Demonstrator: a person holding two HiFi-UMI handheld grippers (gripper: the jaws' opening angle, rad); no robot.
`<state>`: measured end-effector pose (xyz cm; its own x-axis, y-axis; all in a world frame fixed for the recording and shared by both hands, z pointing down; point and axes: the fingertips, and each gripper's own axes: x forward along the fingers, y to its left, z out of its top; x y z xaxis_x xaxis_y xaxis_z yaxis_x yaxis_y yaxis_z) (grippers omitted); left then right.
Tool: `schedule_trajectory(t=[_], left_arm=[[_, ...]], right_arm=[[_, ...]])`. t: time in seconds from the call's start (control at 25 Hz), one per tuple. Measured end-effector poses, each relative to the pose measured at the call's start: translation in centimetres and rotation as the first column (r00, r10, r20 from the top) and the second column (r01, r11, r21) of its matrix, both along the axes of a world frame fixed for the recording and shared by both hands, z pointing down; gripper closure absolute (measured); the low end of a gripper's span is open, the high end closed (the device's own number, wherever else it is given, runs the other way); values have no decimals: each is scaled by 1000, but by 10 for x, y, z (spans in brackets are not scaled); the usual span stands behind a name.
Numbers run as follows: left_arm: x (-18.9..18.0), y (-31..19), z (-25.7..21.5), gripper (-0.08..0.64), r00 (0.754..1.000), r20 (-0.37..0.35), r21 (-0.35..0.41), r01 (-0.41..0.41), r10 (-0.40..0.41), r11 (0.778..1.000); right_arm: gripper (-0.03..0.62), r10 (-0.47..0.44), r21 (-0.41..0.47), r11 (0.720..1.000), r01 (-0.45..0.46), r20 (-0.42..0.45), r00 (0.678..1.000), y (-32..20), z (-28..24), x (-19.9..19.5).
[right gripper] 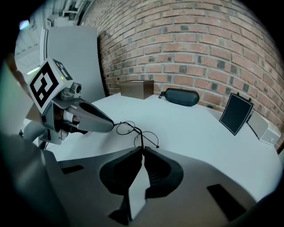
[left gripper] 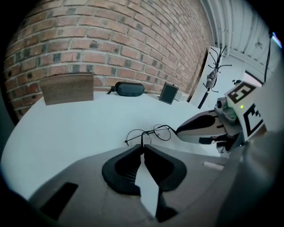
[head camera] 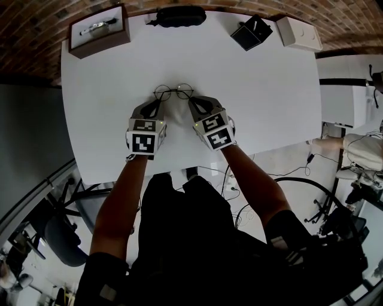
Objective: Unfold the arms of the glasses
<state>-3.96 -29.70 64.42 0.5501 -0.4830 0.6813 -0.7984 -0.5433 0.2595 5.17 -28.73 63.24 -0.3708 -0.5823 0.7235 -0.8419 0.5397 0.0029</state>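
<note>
**A:** How are your arms set?

**B:** My left forearm (head camera: 122,197) and right forearm (head camera: 251,179) both reach straight out from my body over the near edge of the white worktop (head camera: 269,89). They angle inward, so the two tools nearly meet at the tips. Each tool points away from me and slopes downward, with its marker cube turned up toward my head.

**A:** And the glasses?

**B:** The round wire glasses (head camera: 173,91) sit near the middle of the worktop, just past both tips, with the lenses facing away from me. I cannot tell whether the frame rests on the surface or hangs just off it.

**A:** What are the tools doing?

**B:** My left tool (left gripper: 143,146) is pressed together at the tips, pinching the thin wire arm that runs down from the frame on its side. My right tool (right gripper: 142,148) is pressed together too, pinching the wire arm on its side.

**A:** Anything else nearby?

**B:** A black glasses case (head camera: 181,16) lies at the far edge, well apart from my hands.
</note>
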Motion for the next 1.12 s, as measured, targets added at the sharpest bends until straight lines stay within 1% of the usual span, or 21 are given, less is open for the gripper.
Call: schedule_trajectory(t=[0.08,0.2,0.32,0.52,0.88,1.12], left_arm=[[1,3,-2,525,1000,-2,14,0,0,1000],[1,7,-8,525,1000,-24,21,21,-20,1000],[2,13,-14,525,1000,-14,40,17,-16,999],[2,22,-20,525,999,-23,36,32,-31,999],[4,36,-16,526,999,-24,20,37,-37,999],[4,44,-7,525,1000,-2,6,28,-28,1000]], right_arm=[[580,-10,24,1000,10,-3,1000,1,-5,-2],[580,-36,52,998,36,-3,999,4,-12,-6],[580,-65,77,995,66,-8,998,7,-19,-9],[580,-100,101,990,100,-3,995,14,-25,-13],[580,-138,106,985,138,-1,990,26,-23,-16],[580,-157,86,984,157,-5,988,34,-14,-17]])
